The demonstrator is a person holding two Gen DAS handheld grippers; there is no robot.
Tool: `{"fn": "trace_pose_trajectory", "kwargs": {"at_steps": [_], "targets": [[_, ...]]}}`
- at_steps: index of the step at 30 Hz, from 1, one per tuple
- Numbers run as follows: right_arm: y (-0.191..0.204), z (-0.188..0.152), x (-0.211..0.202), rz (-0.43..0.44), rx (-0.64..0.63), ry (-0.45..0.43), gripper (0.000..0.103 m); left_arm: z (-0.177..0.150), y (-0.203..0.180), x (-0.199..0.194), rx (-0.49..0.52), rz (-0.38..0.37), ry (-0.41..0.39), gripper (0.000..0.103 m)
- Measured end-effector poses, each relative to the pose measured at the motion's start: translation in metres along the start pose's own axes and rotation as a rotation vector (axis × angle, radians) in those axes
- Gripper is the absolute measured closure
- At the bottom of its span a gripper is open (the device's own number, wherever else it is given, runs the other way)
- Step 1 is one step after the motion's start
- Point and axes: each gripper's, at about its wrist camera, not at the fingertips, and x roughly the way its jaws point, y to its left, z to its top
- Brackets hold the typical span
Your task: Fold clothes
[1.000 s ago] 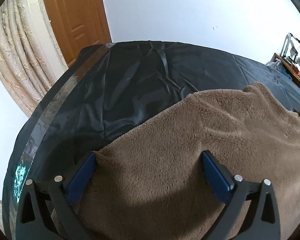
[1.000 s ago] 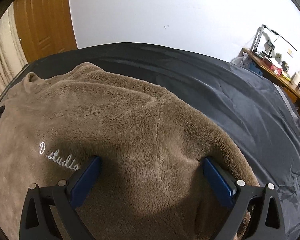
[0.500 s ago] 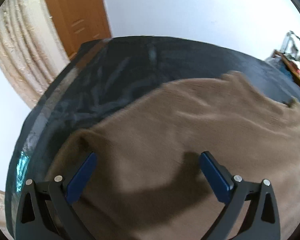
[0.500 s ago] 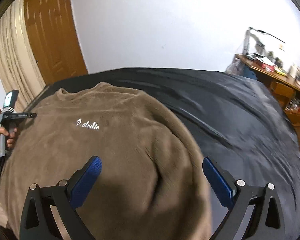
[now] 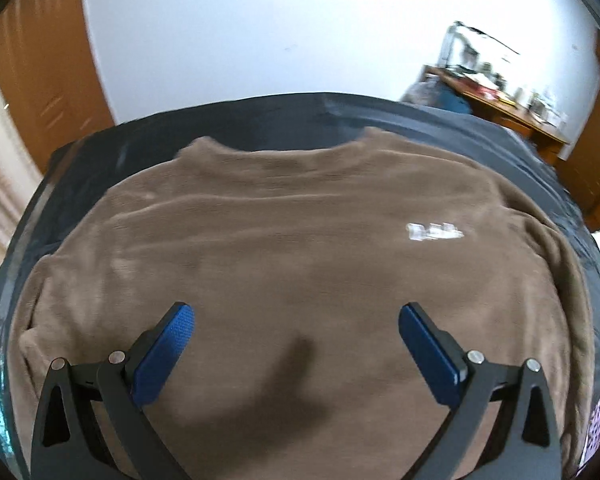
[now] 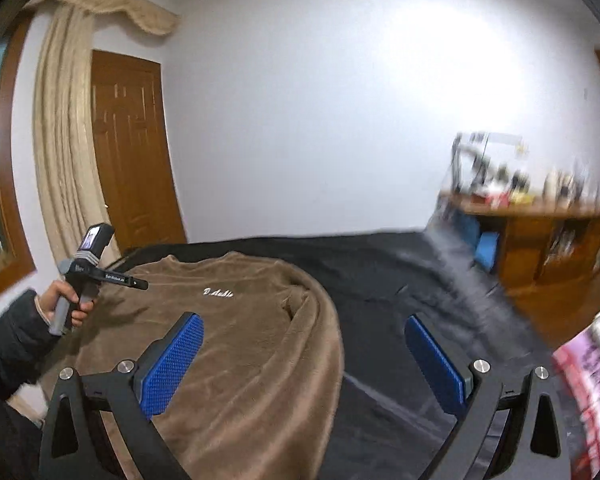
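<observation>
A brown fleece sweater with white chest lettering lies spread flat, front up, collar far, on a black sheet. My left gripper is open and empty, raised above the sweater's lower part. In the right wrist view the sweater lies at the left on the black sheet. My right gripper is open and empty, lifted above the sweater's right edge. The left gripper, held in a hand, shows at the far left over the sweater.
A wooden door and beige curtain stand at the far left. A cluttered wooden desk stands at the right beyond the sheet. A patterned pink cloth sits at the near right edge.
Both grippers have lifted up and back from the sweater. The views now show the whole garment lying flat; the right view has swung up toward the room.
</observation>
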Motion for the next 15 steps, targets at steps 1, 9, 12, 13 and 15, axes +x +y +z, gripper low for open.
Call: {"fn": "trace_pose_trajectory", "kwargs": {"at_steps": [1, 9, 12, 13, 15], "targets": [[0.006, -0.002, -0.009, -0.014, -0.023, -0.017, 0.001, -0.001, -0.010, -0.002, 0.013, -0.012, -0.004, 0.000], [0.034, -0.022, -0.053, -0.210, -0.053, -0.174, 0.001, -0.018, -0.066, -0.020, 0.115, -0.063, -0.036, 0.000], [0.026, -0.032, -0.056, -0.239, 0.004, -0.211, 0.001, -0.025, -0.076, -0.026, 0.134, -0.068, -0.051, 0.000], [0.023, -0.035, -0.057, -0.246, 0.023, -0.223, 0.001, -0.028, -0.078, -0.027, 0.137, -0.068, -0.054, 0.000], [0.020, -0.046, -0.056, -0.227, 0.013, -0.194, 0.001, -0.033, -0.081, -0.028, 0.145, -0.072, -0.056, 0.000]]}}
